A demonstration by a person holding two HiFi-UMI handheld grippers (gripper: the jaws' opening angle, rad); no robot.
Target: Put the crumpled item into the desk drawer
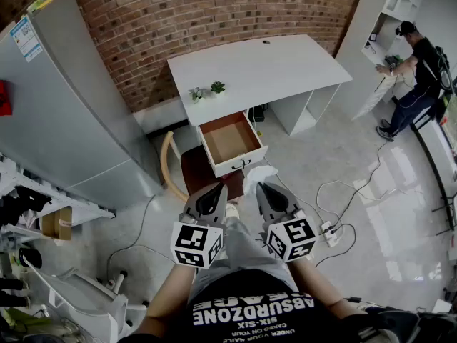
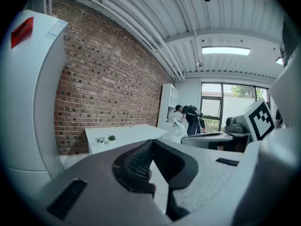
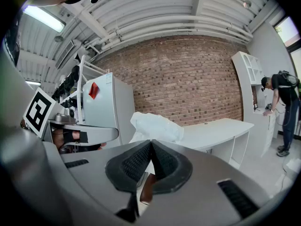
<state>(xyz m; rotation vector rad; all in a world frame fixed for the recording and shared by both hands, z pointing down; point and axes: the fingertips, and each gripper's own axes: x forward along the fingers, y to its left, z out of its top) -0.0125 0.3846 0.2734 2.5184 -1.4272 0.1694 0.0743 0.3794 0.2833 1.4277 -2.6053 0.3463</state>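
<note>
The white desk's flat tabletop point(image 1: 271, 66) stands against the red brick wall point(image 1: 214, 13). Its white-fronted drawer with a brown inside point(image 1: 230, 141) is pulled out toward the person, open at the top and with nothing visible in it. The right gripper point(image 1: 268, 194) has its jaws pressed together on the lower edge of the crumpled white item point(image 1: 258, 176). In the right gripper view the item point(image 3: 155, 126) bulges above the closed jaw tips of the gripper point(image 3: 150, 143). In the head view the item is off the floor, just beside the near right corner of the drawer's front panel and outside the drawer. The left gripper point(image 1: 213, 195) is alongside, near the right one; its own view point(image 2: 151, 143) shows its jaws closed with nothing between them. A chair with a curved wooden back point(image 1: 168, 164) and a dark seat stands at the drawer's left side, partly under it. To the right of the drawer the grey floor point(image 1: 300, 170) is open up to the desk's white side cabinet point(image 1: 303, 113). Further right, white cables and a power strip point(image 1: 330, 233) lie on the floor. Two small green potted plants point(image 1: 207, 89) sit at the tabletop's left end, above the drawer. A tall grey refrigerator point(image 1: 64, 113) closes off the left side. A person in dark clothing point(image 1: 418, 70) stands well apart at the white shelving on the far right.
</note>
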